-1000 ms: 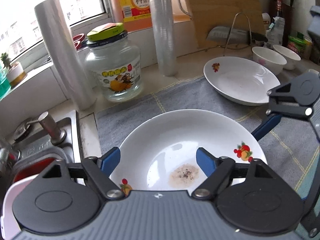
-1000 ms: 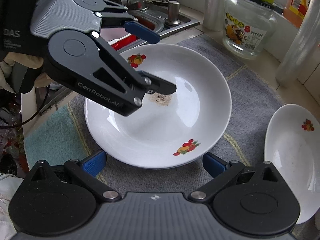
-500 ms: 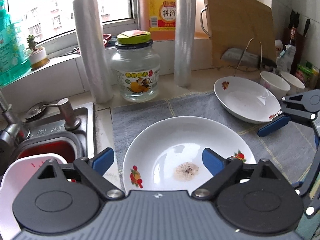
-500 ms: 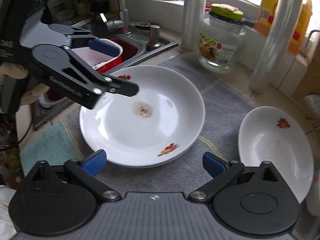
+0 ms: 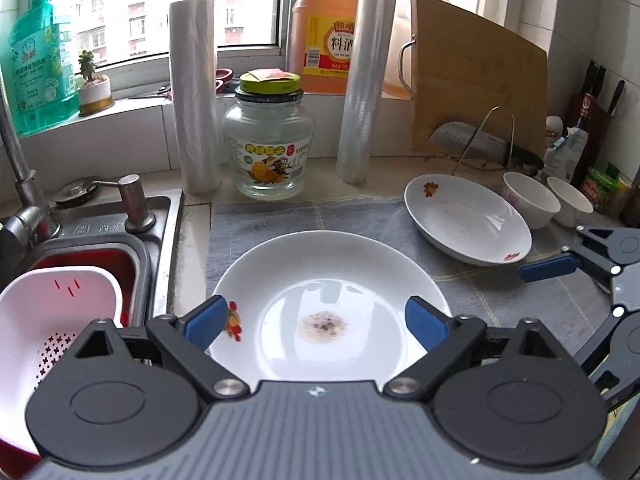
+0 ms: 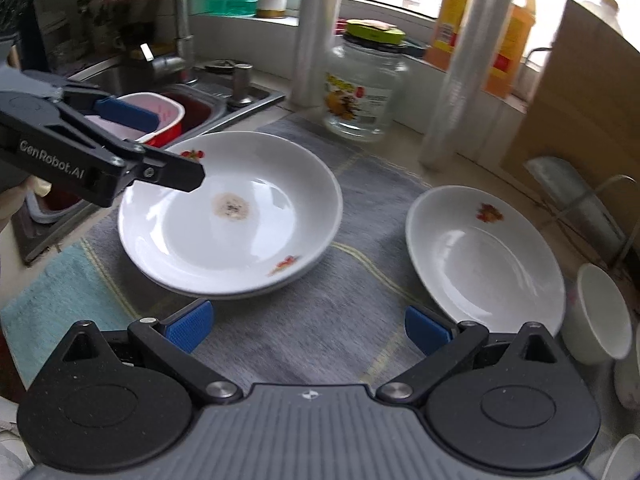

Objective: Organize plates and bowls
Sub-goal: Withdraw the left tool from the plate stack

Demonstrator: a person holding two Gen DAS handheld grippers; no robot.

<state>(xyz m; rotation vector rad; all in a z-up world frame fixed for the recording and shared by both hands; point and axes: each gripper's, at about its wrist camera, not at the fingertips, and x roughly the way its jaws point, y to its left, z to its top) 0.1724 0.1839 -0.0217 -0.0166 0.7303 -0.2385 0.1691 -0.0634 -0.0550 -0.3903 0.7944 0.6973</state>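
Left gripper point(image 5: 316, 322) (empty) above stained plate point(image 5: 360, 264)

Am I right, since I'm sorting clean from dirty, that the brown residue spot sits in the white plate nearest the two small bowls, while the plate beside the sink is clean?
No, it is the other way round. The left wrist view shows the brown residue spot in the white fruit-patterned plate beside the sink; the white plate nearest the two small bowls looks clean.

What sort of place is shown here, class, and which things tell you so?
Most likely a home kitchen counter: a stainless steel sink with a tap, white floral-print plates on a grey cloth, and a wooden cutting board against the tiled wall.
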